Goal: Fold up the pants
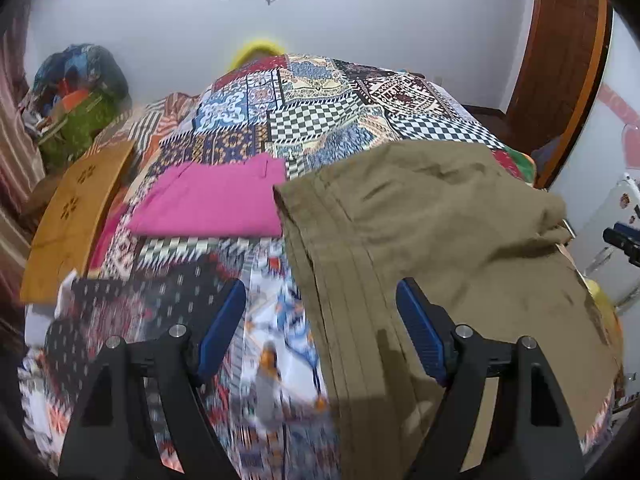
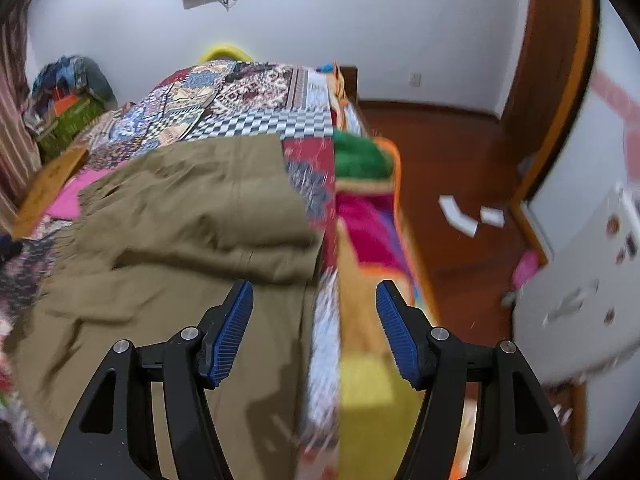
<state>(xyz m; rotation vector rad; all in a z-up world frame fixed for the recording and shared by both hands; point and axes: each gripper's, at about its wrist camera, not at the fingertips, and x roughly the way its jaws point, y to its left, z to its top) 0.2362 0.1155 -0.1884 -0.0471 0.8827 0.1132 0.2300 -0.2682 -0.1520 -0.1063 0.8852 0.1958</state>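
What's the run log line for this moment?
olive pants: folded over, lying on bed | left claw: open, empty | right claw: open, empty

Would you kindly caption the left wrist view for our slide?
Open left gripper above olive pants folded on a patchwork bedspread, beside a folded pink garment.

Left wrist view: looks steeply down, close above the bed [image 1: 320, 120], over its middle.
Right wrist view: likewise, over its floor-side edge.
Shared: olive pants [image 1: 440, 220].
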